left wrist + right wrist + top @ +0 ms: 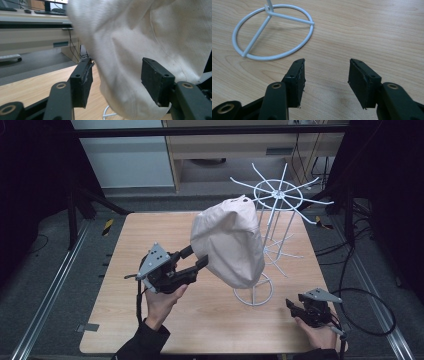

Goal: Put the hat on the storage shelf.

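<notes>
Cream bag (230, 245) hanging on white wire rack (276, 195) blocks the rack's left side. Bare table (210, 320) in front of the rack's ring base (253, 296) permits passage.

Lab: black-curtained rig (30, 195), floor rails (47, 295), desk with keyboard (47, 12).

A light wooden table (130, 285) stands on a grey floor (45, 250), with metal rails (55, 290) running along both sides of it. A small strip of grey tape (87, 327) sits near the table's front left corner. Behind the table is a pale cabinet (220, 150) with cables (305, 150) hanging beside it. In the left gripper view, a keyboard (51, 11) lies on a desk (30, 18) farther back.
</notes>
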Demonstrator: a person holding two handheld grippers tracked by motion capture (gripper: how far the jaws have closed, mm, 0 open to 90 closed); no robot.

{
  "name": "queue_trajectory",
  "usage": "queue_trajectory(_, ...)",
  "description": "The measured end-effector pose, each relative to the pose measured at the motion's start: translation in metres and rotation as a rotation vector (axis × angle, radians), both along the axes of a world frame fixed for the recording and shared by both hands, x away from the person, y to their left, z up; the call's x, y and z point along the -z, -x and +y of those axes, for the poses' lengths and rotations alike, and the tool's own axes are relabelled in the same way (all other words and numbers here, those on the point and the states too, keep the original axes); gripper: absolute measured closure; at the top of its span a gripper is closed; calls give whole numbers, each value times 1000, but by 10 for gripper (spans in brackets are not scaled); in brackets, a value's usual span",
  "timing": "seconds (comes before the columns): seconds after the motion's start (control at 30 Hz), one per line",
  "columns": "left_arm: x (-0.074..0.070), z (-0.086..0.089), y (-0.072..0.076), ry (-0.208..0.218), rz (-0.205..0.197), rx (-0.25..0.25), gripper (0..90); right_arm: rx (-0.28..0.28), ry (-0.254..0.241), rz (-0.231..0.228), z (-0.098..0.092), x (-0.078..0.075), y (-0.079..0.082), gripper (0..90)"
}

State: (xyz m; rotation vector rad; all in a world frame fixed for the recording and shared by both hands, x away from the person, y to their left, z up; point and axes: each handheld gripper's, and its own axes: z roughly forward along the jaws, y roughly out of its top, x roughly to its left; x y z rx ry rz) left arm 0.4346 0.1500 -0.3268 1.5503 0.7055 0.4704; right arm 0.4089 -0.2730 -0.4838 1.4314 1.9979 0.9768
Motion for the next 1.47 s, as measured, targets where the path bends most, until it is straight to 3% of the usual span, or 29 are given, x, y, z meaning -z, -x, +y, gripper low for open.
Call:
queue_trajectory(0.3,3,30,10,-36,0,-54,388,-1,4,-3,-1,0,0,470)
queue_trajectory(0.57,31,65,18,-111,47,-133,347,5,-4,-1,0,0,1,446)
queue_trajectory(0.8,77,101,22,-188,153,-209,316,7,-6,-1,0,1,1,423)
queue_trajectory(1.03,100,121,19,-225,235,-265,301,6,-4,-5,0,1,0,394)
queue_trajectory(1.3,124,143,14,-301,299,-375,292,7,-10,-1,0,3,0,345)
queue_trajectory(1.47,139,155,14,-343,351,-409,290,3,-8,-7,0,3,-1,329)
